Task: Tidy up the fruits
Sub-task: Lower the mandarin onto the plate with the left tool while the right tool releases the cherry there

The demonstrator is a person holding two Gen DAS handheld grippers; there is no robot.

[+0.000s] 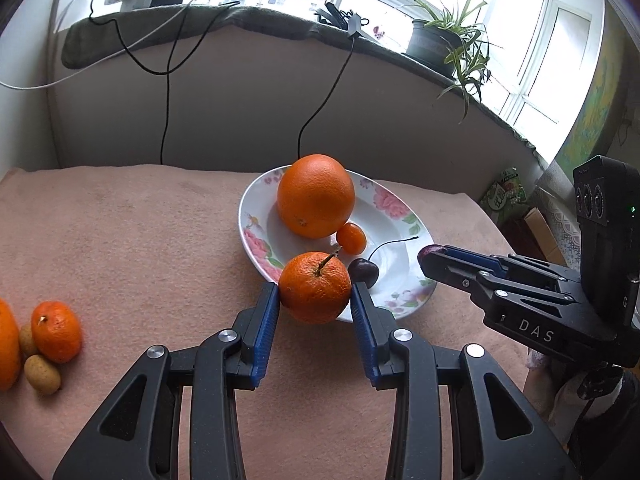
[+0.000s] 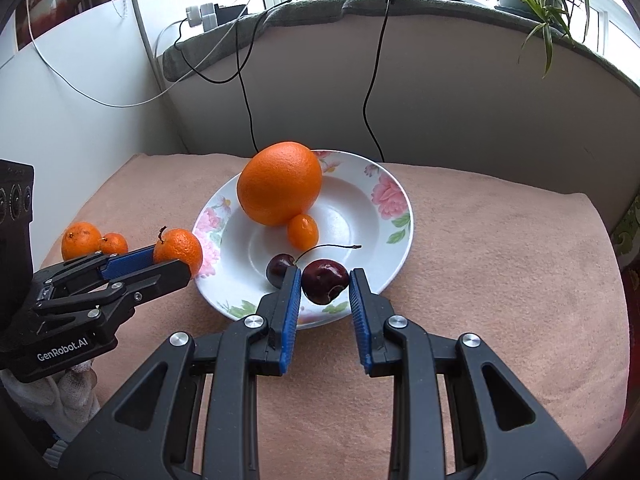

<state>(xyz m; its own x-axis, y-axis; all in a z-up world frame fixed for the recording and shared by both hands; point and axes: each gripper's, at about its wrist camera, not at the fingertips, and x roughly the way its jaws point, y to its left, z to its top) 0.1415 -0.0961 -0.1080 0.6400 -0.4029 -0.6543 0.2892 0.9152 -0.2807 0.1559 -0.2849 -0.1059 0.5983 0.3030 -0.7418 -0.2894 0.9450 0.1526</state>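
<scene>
A white floral plate holds a large orange, a kumquat and a dark cherry with a stem. My left gripper is shut on a stemmed mandarin, held at the plate's near-left rim. My right gripper is shut on a second dark cherry just above the plate's front rim.
On the pink cloth left of the plate lie a mandarin, another orange and two small tan fruits. Cables hang down the wall behind. A potted plant stands on the sill.
</scene>
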